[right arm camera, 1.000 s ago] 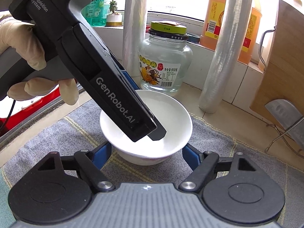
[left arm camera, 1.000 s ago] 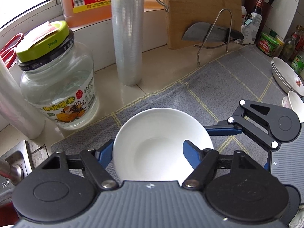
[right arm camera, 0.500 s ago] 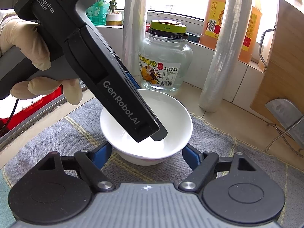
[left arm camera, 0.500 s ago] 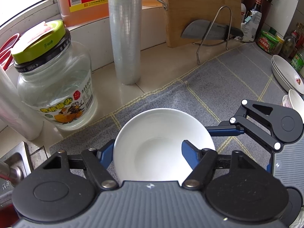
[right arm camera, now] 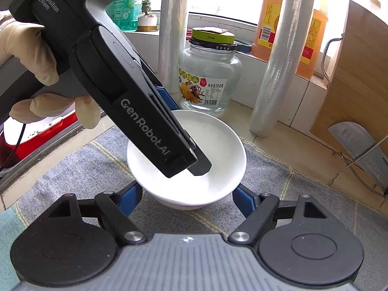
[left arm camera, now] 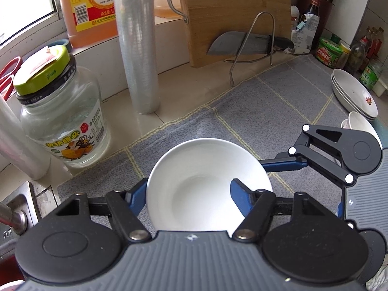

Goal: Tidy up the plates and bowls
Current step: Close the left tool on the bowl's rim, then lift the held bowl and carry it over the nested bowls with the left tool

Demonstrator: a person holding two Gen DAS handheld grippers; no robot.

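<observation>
White bowl [left arm camera: 208, 184] clamped in down-tilted left claw [left arm camera: 186, 195], right claw [right arm camera: 188, 197] open beside it

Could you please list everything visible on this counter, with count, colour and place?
bowl: 1, white, on the mat
mat: 1, grey, on the counter
plates: small stack, white, far right of the mat
cup: 1, white, beside the plates
jar: 1, clear with a green lid, left of the bowl
film rolls: 2, clear, upright by the wall
bottle: 1, orange, on the sill
board: 1, wooden, leaning at the back
cleaver: 1, grey, in the wire rack
condiments: several, mixed colours, far right corner
left gripper: black and blue, jaws just closed on the bowl
right gripper: black and blue, flanking the bowl
hand: 1, gloved, holding the left gripper
</observation>
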